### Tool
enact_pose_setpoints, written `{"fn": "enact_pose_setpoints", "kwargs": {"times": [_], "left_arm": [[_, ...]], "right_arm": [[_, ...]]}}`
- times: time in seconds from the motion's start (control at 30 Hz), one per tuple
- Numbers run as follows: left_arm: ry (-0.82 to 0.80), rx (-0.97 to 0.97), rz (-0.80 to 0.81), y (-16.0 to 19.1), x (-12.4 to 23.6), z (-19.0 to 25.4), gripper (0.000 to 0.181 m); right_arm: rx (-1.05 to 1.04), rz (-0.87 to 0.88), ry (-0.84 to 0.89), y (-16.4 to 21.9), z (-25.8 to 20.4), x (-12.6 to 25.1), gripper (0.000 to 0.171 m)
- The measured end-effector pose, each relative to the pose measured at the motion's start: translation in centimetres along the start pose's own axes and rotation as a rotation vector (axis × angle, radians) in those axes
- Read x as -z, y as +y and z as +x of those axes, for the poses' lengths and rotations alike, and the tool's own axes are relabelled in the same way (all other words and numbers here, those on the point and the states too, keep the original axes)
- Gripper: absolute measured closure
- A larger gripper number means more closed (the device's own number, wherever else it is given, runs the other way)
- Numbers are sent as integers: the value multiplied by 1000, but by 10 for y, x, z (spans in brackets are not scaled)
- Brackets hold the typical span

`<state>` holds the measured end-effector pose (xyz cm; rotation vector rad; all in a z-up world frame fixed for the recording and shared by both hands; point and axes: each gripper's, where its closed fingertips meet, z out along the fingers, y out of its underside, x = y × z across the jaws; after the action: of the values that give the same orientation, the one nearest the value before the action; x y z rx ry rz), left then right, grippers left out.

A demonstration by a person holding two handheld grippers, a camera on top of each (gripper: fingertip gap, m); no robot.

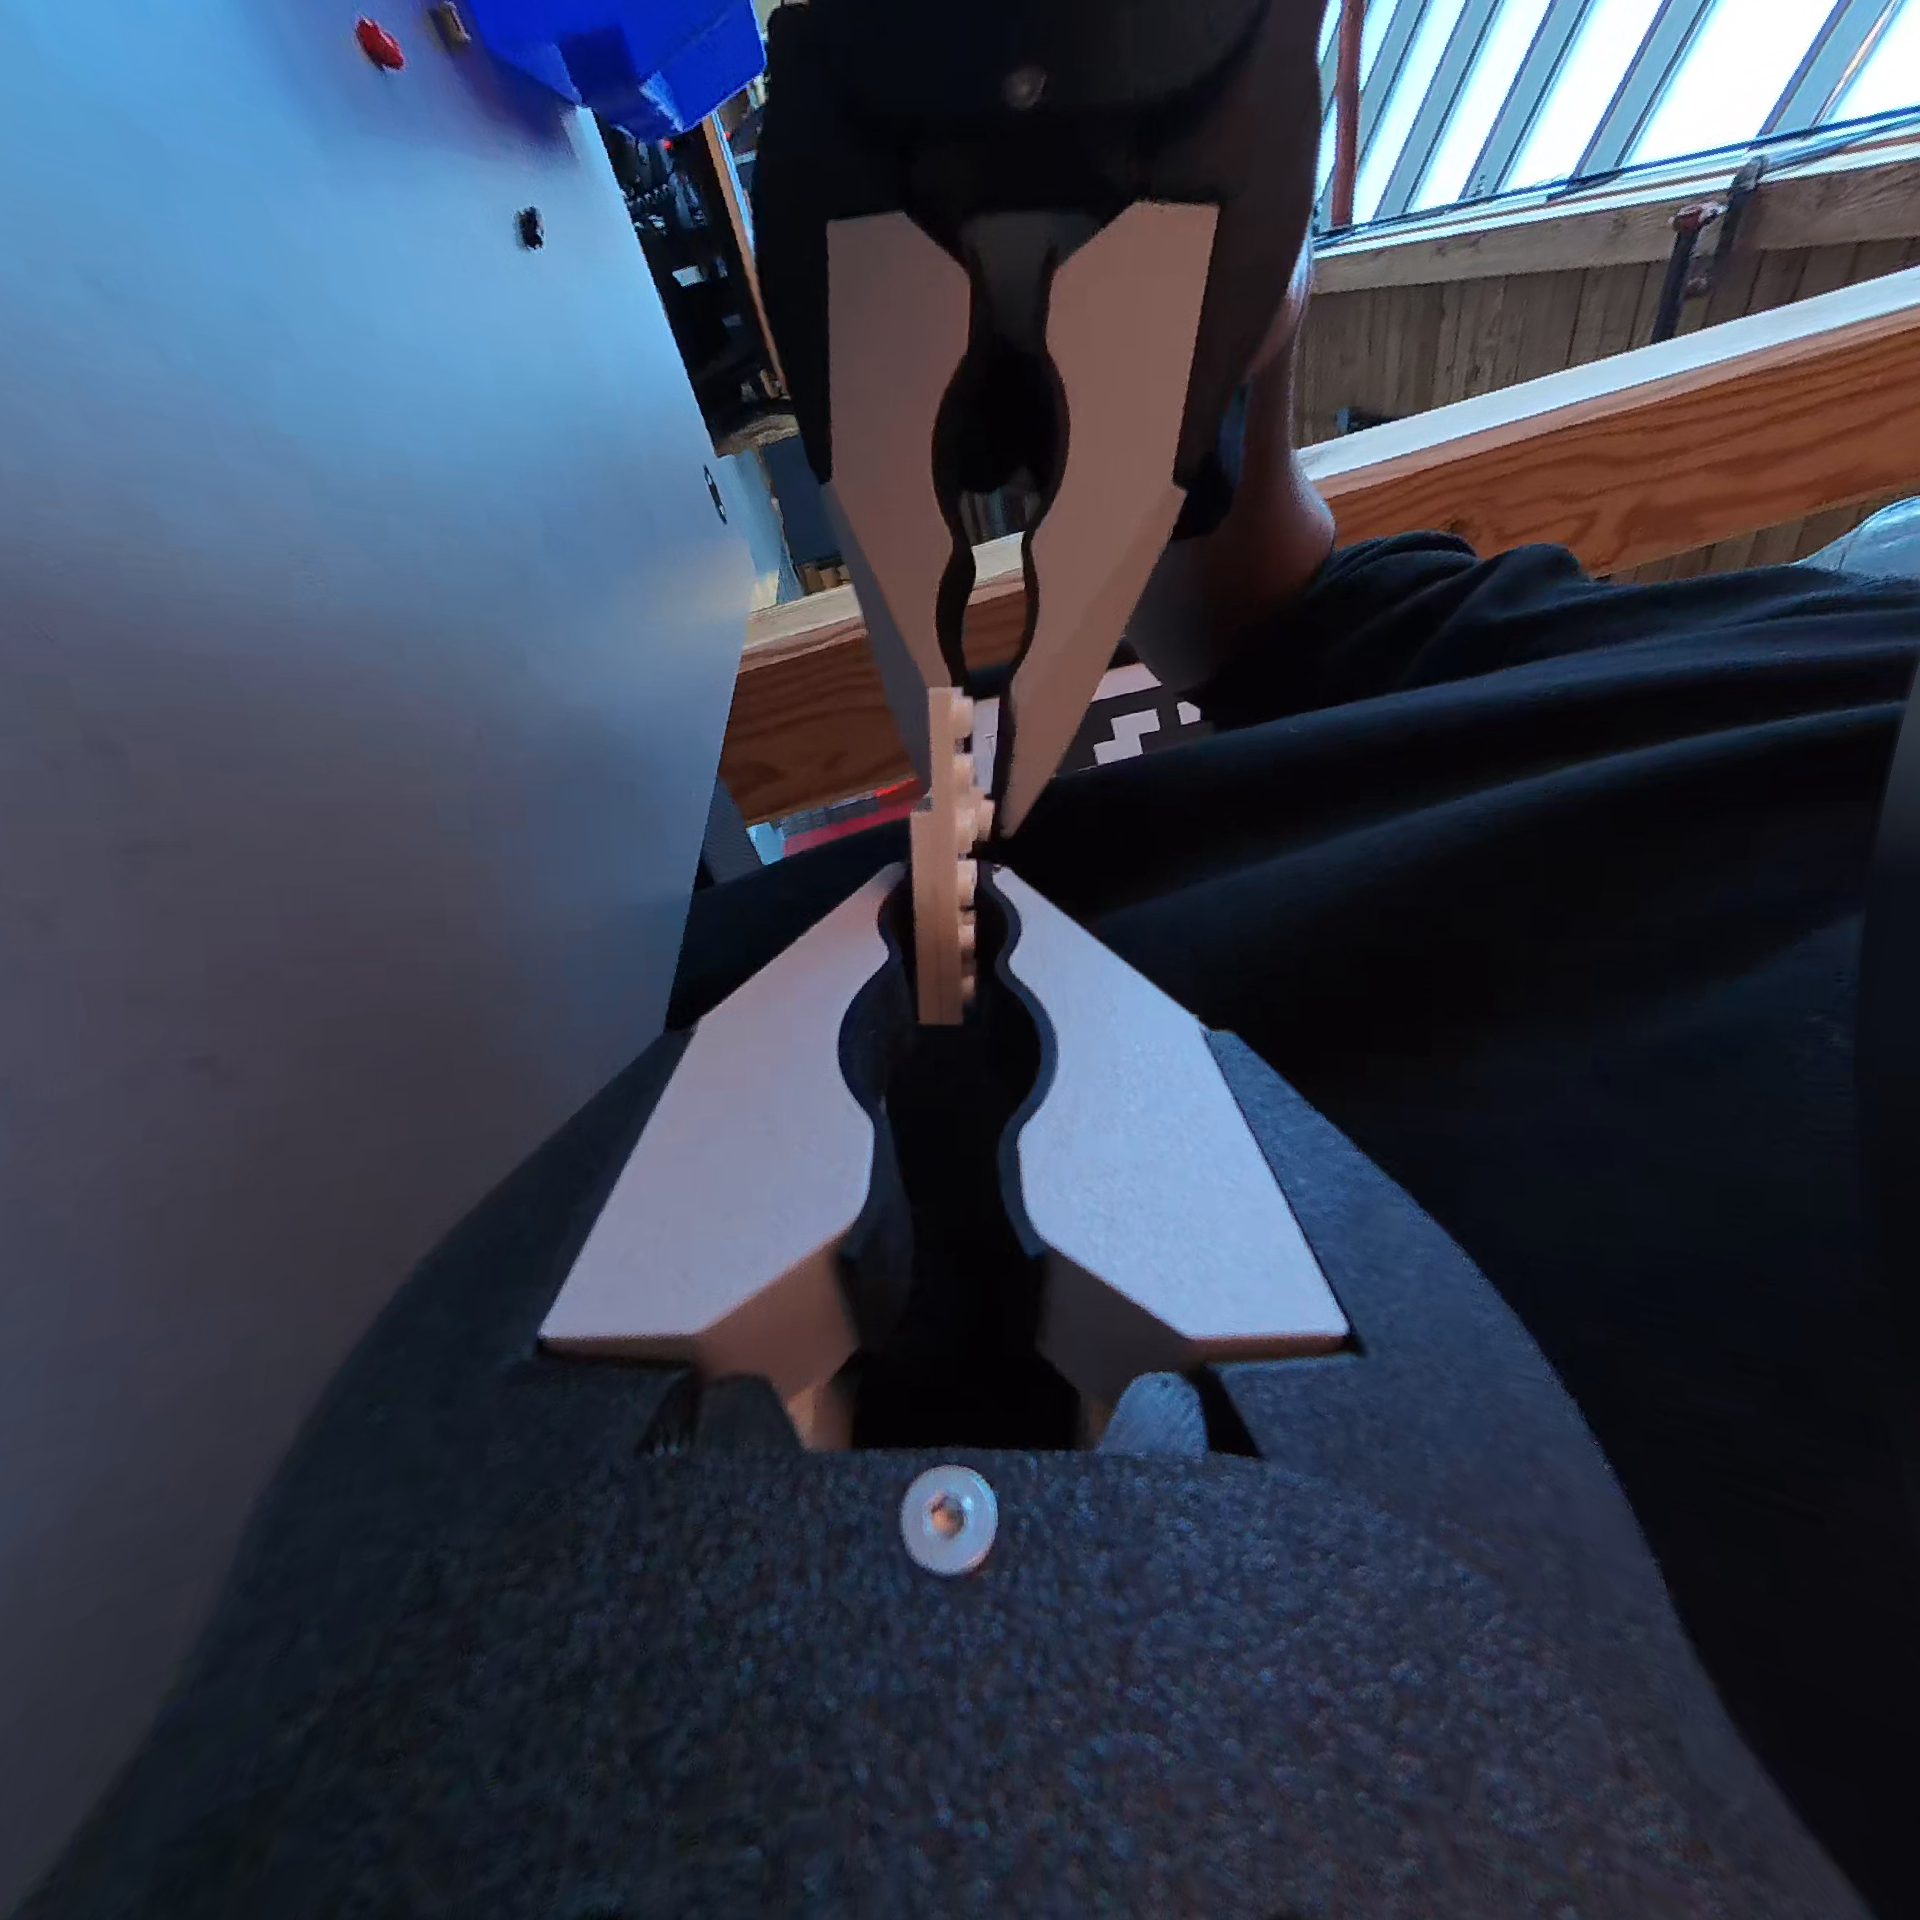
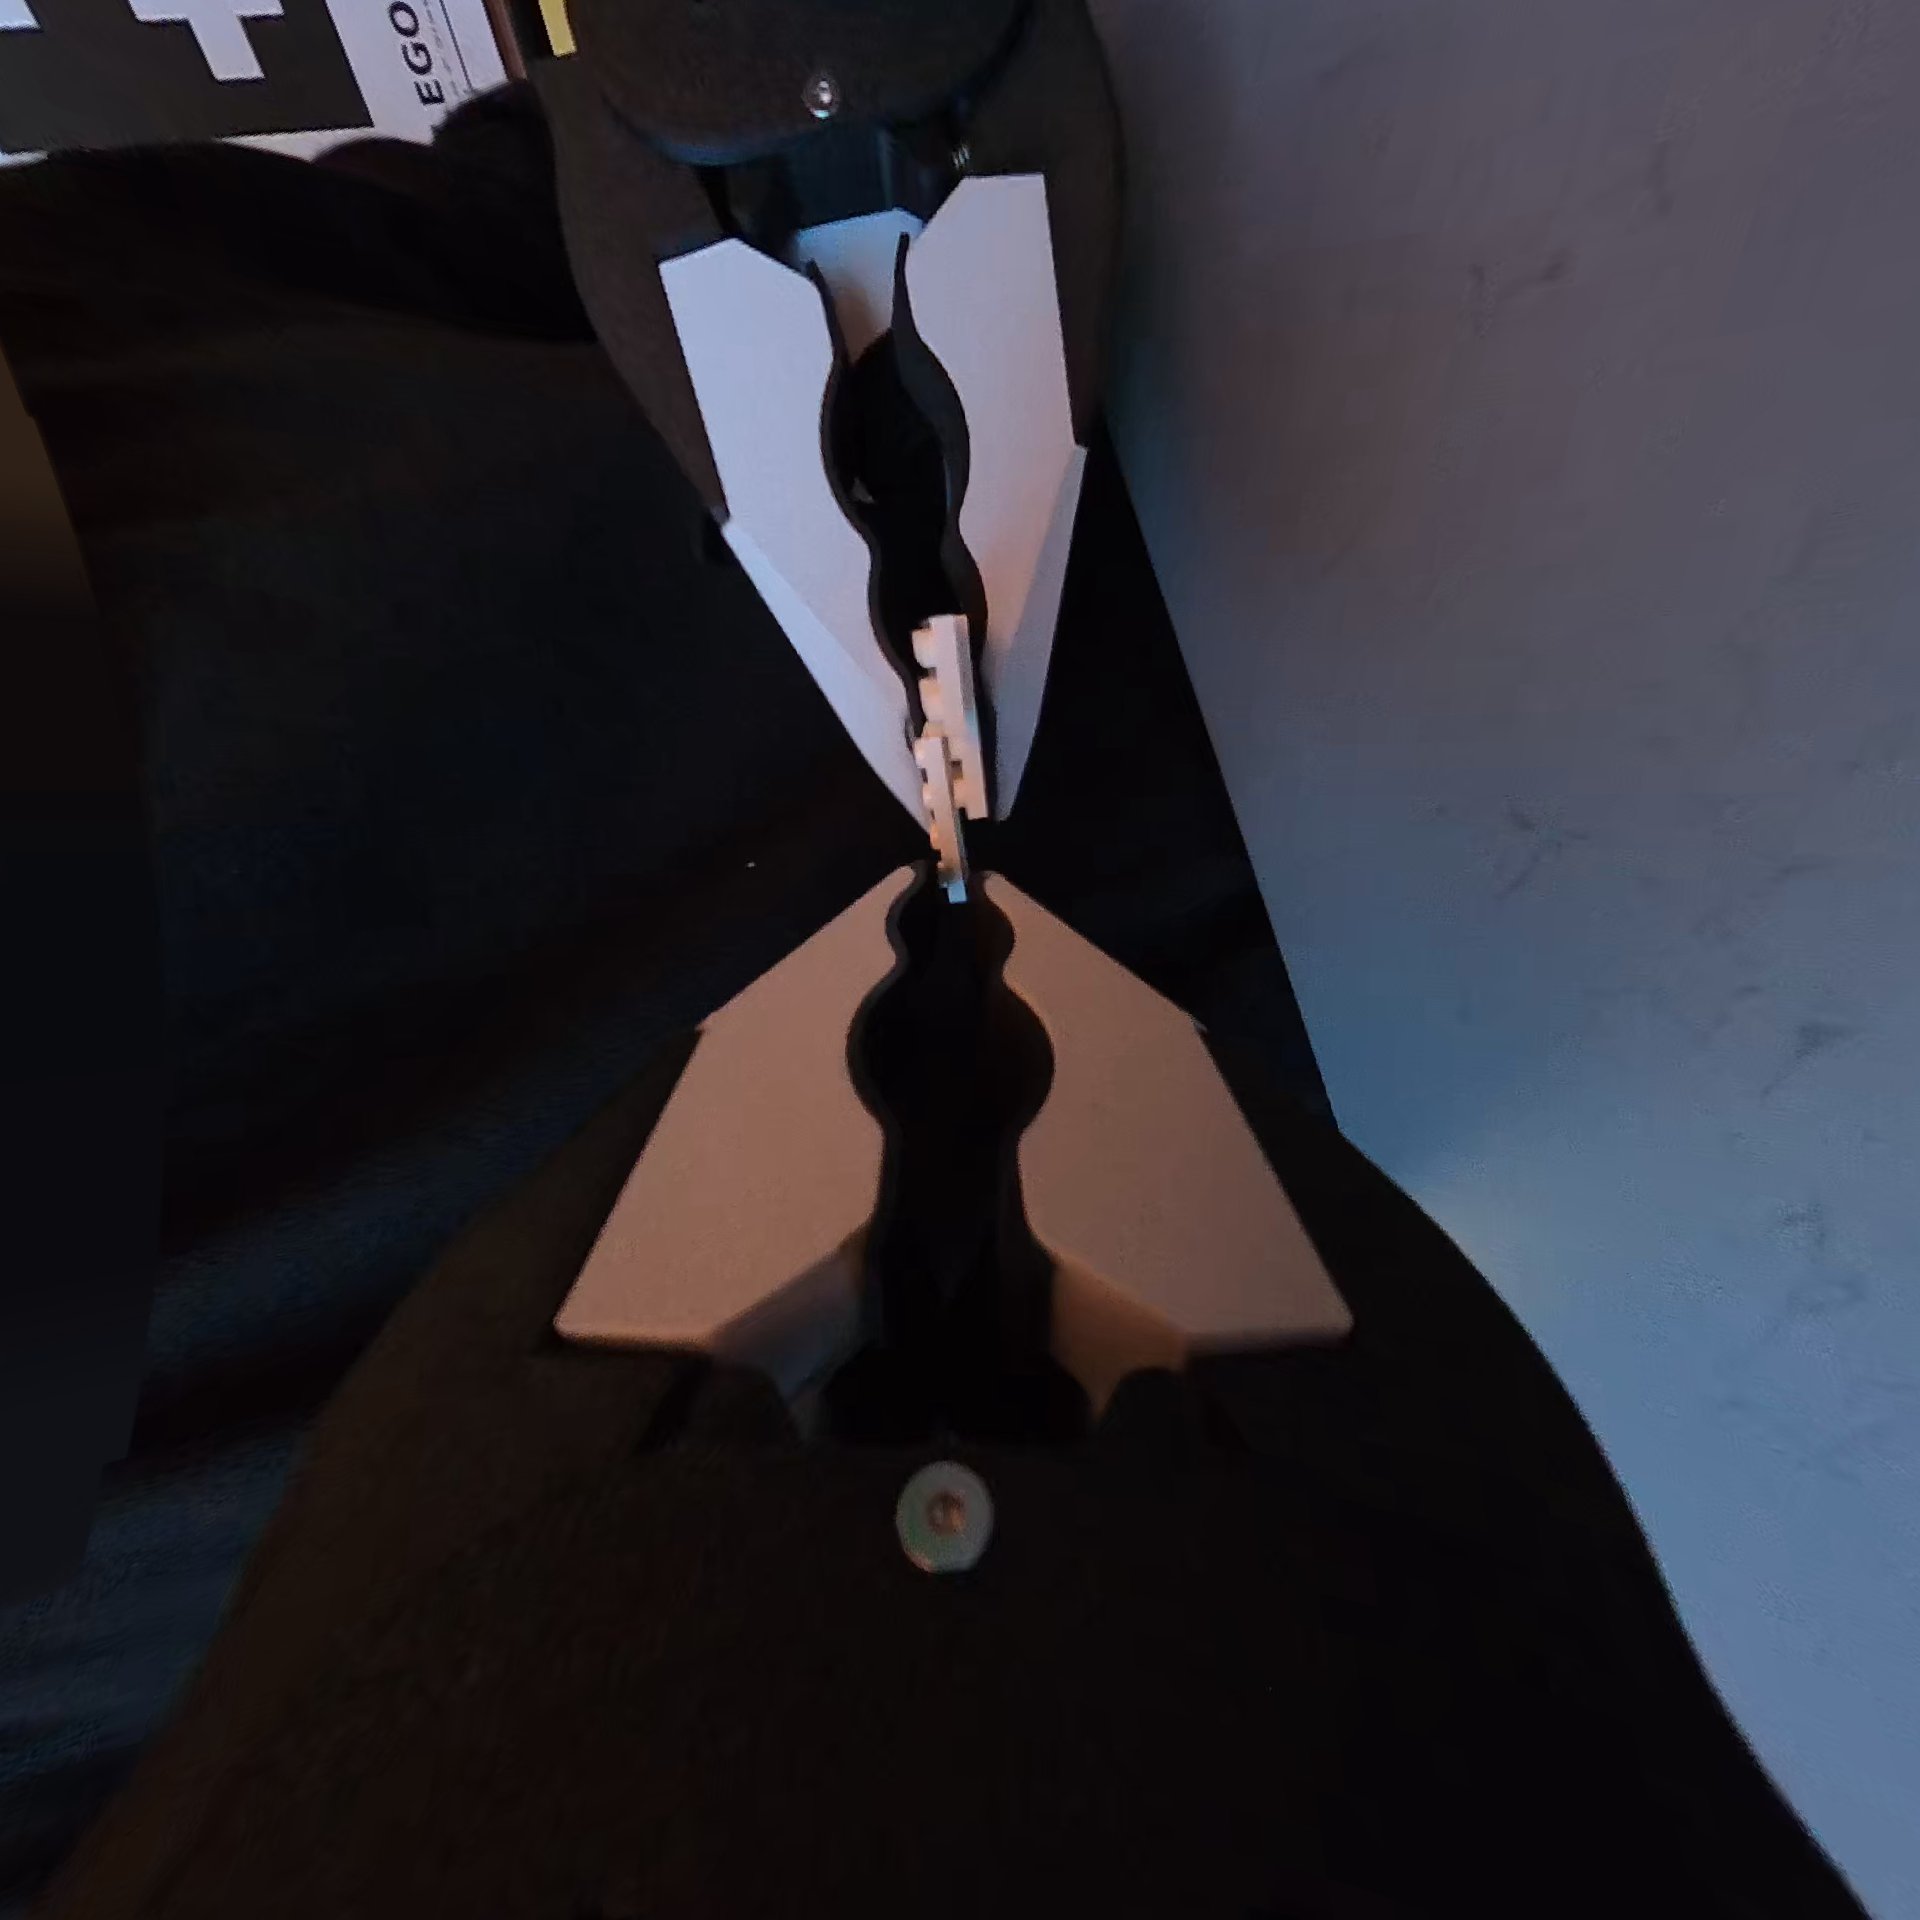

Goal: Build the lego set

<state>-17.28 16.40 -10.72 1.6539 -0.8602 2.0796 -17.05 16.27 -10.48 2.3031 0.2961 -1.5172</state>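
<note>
A pale studded lego plate assembly [image 1: 938, 935] stands edge-on between the two grippers, which meet tip to tip. My left gripper [image 1: 945, 878] is shut on its near end, which sits deep between the jaws. My right gripper [image 1: 961, 810] comes from above with its fingers closed around the far end. In the right wrist view the assembly [image 2: 951, 675] looks white, with offset plates lying mostly inside the left gripper [image 2: 961, 821]. The right gripper [image 2: 951, 878] pinches only its lowest tip.
A pale flat surface [image 1: 312, 727] fills the left side, with a blue bin [image 1: 644, 52] and a small red piece [image 1: 379, 42] at its far end. Black fabric [image 1: 1455, 935] lies under the grippers. A wooden beam [image 1: 1558, 447] crosses behind. A black-and-white patterned box [image 2: 208, 62] sits nearby. Less than 4 cm separates the two grippers' tips.
</note>
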Motion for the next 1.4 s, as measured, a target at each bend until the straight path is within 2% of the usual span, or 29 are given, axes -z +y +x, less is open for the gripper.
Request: {"fn": "enact_pose_setpoints", "kwargs": {"times": [0.7, 1.1, 1.27, 1.4], "left_arm": [[80, 44, 74, -11, 8, 9, 176], [107, 70, 104, -14, 12, 11, 176], [88, 59, 107, -15, 12, 9, 176], [50, 27, 104, -16, 11, 6, 176]], "right_arm": [[1, 61, -56, -20, -13, 7, 167], [108, 114, 68, -29, -7, 13, 160], [223, 157, 168, -35, -2, 22, 149], [284, 256, 102, -43, -10, 15, 139]]}}
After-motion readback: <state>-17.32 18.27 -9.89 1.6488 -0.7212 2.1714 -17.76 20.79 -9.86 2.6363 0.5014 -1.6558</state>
